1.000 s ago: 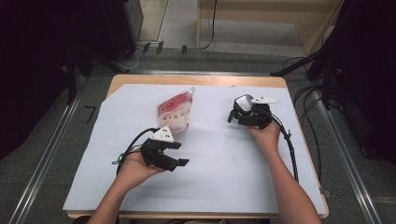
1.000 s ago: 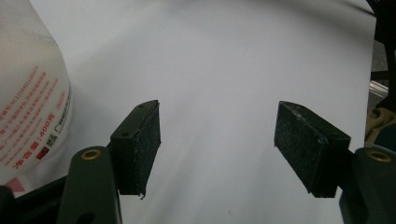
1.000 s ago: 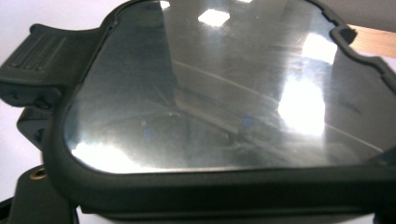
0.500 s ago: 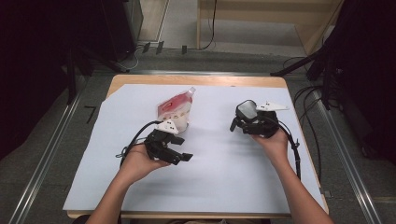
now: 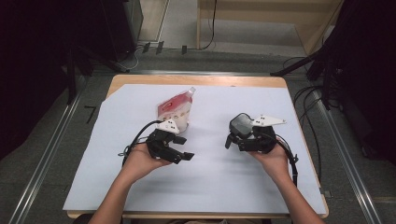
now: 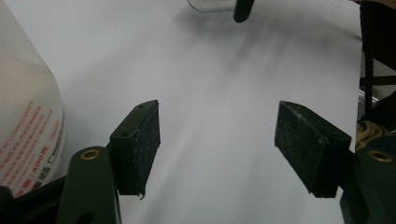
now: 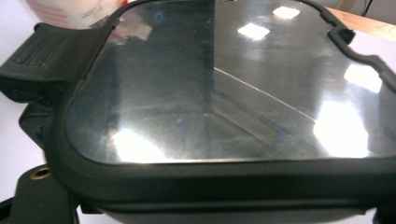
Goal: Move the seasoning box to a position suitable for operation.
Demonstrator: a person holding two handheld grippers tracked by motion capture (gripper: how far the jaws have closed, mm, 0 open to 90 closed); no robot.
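Note:
A red and white spouted pouch (image 5: 175, 110) lies on the white paper sheet (image 5: 215, 182) left of the middle; its printed side fills the left edge of the left gripper view (image 6: 25, 126). My left gripper (image 5: 183, 148) rests just in front of the pouch, pointing right, jaws open (image 6: 217, 121) over bare paper. My right gripper (image 5: 236, 135) is shut on a box with a black rim and a clear lid (image 5: 241, 124), held above the paper. The glossy lid (image 7: 224, 88) covers that gripper's own jaws in the right gripper view.
The sheet covers a wooden table (image 5: 196, 80). Cables (image 5: 294, 161) trail from both grippers toward the person. Dark stands and floor cables surround the table at the back and the right.
My right gripper has carried the box from the far right toward the person and slightly left, lifting it. The left hand has hardly moved.

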